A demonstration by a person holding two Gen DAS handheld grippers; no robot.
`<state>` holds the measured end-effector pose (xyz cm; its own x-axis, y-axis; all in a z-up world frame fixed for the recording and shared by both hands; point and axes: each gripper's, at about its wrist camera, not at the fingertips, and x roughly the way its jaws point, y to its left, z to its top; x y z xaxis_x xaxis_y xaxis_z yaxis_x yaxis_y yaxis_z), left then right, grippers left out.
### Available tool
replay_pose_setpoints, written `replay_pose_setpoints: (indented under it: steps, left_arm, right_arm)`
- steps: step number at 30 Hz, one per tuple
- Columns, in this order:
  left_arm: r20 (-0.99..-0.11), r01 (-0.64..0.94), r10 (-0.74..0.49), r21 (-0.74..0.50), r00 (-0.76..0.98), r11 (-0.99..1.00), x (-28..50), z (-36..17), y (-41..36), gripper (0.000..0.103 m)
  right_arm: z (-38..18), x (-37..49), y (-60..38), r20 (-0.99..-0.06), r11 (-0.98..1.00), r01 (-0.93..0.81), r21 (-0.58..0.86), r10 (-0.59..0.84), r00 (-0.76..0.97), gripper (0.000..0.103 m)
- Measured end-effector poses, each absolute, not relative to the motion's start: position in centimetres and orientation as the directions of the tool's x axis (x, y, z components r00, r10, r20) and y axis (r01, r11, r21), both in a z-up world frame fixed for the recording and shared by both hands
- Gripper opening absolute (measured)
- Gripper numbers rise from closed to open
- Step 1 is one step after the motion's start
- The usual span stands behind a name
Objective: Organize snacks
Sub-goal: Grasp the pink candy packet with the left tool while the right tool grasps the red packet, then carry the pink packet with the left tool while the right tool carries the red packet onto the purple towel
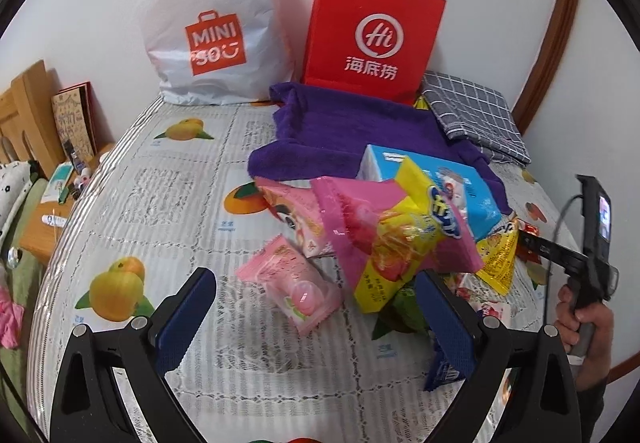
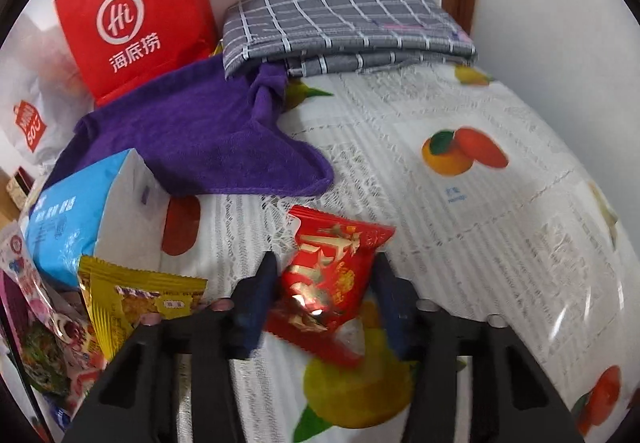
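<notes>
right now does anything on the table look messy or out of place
Yes: the snack packets lie in a jumbled heap, overlapping and leaning on the blue box, and the purple towel is crumpled, one corner tucked under the folded checked cloth.

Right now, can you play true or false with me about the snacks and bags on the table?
1. The right gripper holds a red packet. True.
2. The left gripper is squeezing a snack. False: it is open, holding nothing.
3. The red bag stands at the wall beside the white bag. True.
4. The towel is green. False: it is purple.
5. The checked cloth lies folded near the wall. True.
</notes>
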<state>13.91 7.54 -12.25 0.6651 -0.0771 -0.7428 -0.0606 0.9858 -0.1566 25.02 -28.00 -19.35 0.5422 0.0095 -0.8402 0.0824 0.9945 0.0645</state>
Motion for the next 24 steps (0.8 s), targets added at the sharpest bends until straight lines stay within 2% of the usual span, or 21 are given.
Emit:
replay_pose_setpoints:
  steps: [4, 11, 15, 22, 24]
  left_arm:
    - [-0.747, -0.068, -0.073, -0.156, 0.661, 0.985, 13.8, -12.6, 8.0, 0.099]
    - [-0.770, -0.049, -0.086, -0.151, 0.633, 0.987, 14.2, -13.7, 7.9, 0.099]
    - [-0.796, -0.087, -0.055, -0.134, 0.603, 0.987, 14.5, -15.2, 8.7, 0.099]
    - [-0.808, -0.151, -0.060, -0.181, 0.586, 0.972, 16.0, -16.4, 10.0, 0.098]
    - [-0.813, -0.152, -0.049, -0.167, 0.580, 0.974, 16.7, -16.8, 9.7, 0.094]
  right_arm:
    - [-18.9, 23.7, -28.1, -0.822, 0.994, 0.019, 0.106, 0.077, 0.564, 0.045]
    - [-19.6, 22.9, -27.2, -0.827, 0.999, -0.023, 0.047, 0.052, 0.559, 0.044]
    - [-19.7, 22.8, -27.4, -0.829, 0.998, -0.025, 0.056, 0.061, 0.556, 0.044]
    - [-19.8, 22.9, -27.0, -0.833, 0.999, -0.031, 0.026, 0.039, 0.552, 0.046]
    - [-19.8, 22.9, -26.9, -0.832, 0.999, -0.032, 0.026, 0.039, 0.553, 0.046]
